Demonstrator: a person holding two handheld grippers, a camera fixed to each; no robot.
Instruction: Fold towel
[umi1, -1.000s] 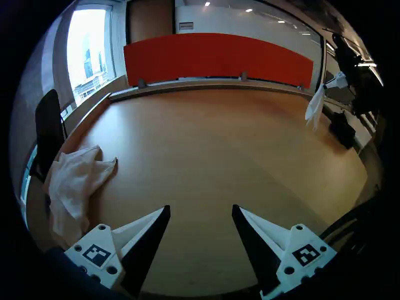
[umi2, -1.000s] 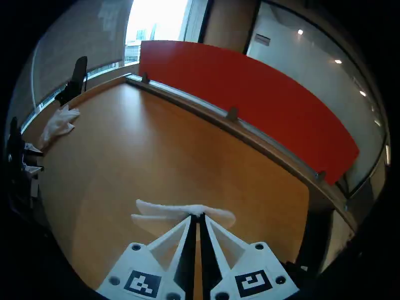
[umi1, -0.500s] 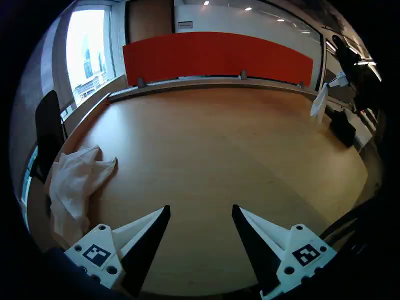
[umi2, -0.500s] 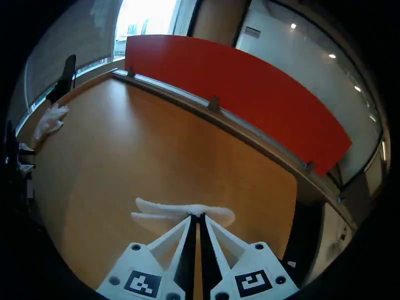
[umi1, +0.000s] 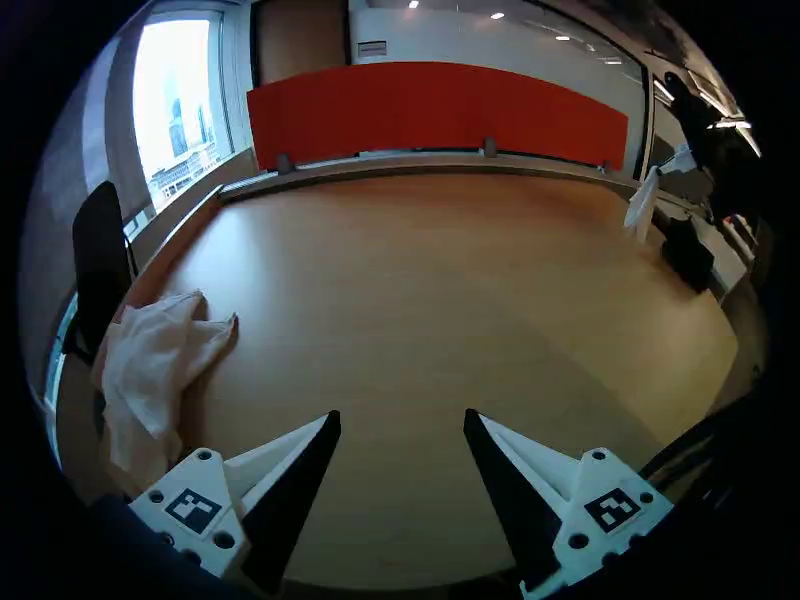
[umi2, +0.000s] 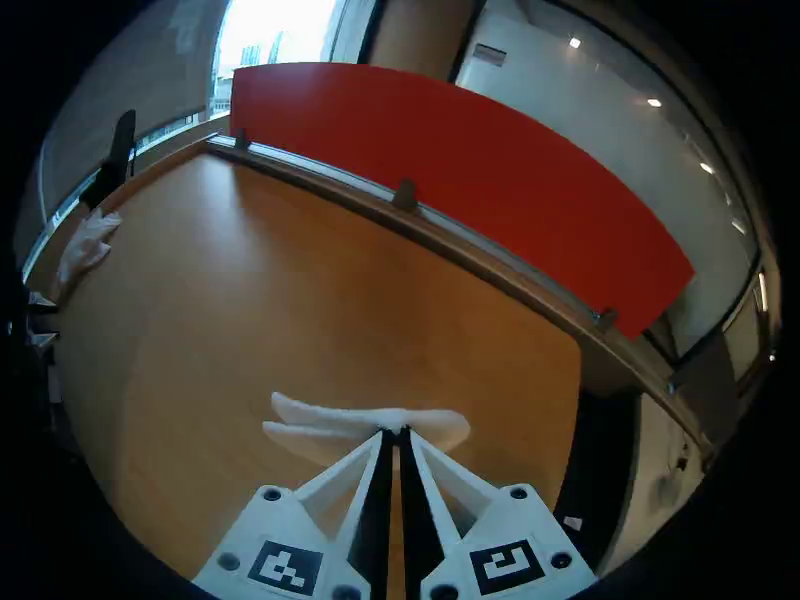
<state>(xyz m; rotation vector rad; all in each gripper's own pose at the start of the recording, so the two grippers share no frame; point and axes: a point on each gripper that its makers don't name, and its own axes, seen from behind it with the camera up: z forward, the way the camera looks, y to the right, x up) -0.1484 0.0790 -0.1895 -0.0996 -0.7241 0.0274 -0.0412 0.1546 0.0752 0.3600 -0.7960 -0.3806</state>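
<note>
Likely trouble, judged from here: plenty of room on the wide desk (umi1: 430, 290), yet the crumpled cream towel (umi1: 150, 370) lying at its far left edge beside the black chair (umi1: 100, 260), seemingly draped over the rim, apt to slide off if tugged by one corner. Left gripper (umi1: 400, 415) spread wide above bare wood, holding nothing. Right gripper (umi2: 397, 433) closed to a sliver on a white towel (umi2: 365, 422), pinched by a bunched edge only, held up over the desk's right side; may slip free or land twisted, spoiling any fold.

Desk smooth, warm wood-grain, faintly glossy. Divider (umi1: 430, 105) curved, matte orange-red. Cream towel soft, rumpled in loose ridges. White towel thin, limp, fanned out either side of the fingertips.
</note>
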